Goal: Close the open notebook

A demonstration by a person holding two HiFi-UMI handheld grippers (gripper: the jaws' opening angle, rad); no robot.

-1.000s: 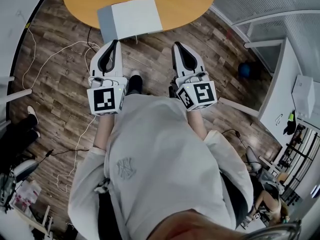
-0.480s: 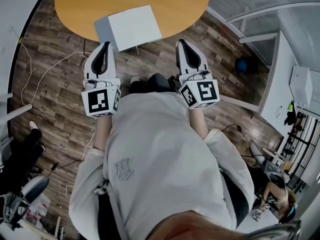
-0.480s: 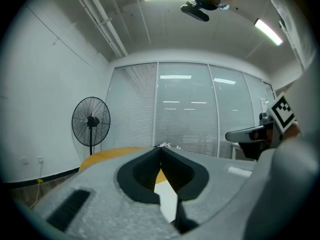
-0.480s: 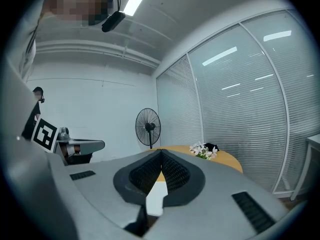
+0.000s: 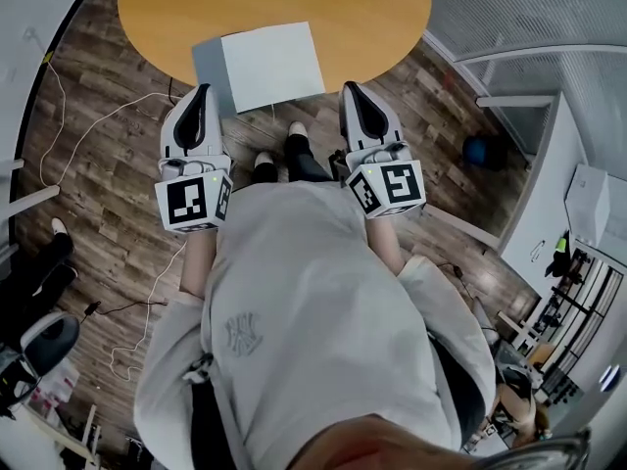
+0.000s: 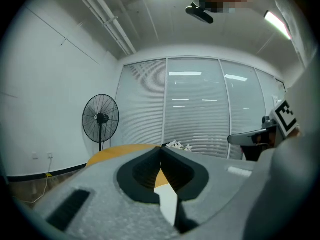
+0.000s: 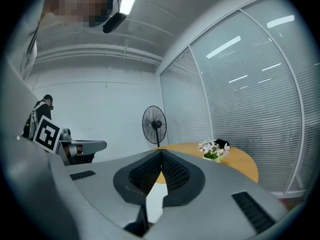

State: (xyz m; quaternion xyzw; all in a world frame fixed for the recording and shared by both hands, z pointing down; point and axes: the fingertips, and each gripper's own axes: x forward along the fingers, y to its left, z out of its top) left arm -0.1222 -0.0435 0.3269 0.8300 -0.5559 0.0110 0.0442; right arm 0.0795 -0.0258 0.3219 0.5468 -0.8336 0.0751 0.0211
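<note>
left gripper (image 5: 204, 90), right gripper (image 5: 352, 87) advanced | notebook (image 5: 266, 65) seemingly open | fingers (image 6: 135, 176) together

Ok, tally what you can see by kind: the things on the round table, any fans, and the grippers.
notebook: 1
bunch of flowers: 1
fan: 1
grippers: 2, left gripper and right gripper
Total: 5

No legible text, label, number. Emblem (image 5: 246, 331) on grey shirt (image 5: 323, 292) unreadable (too small, blurred).
</note>
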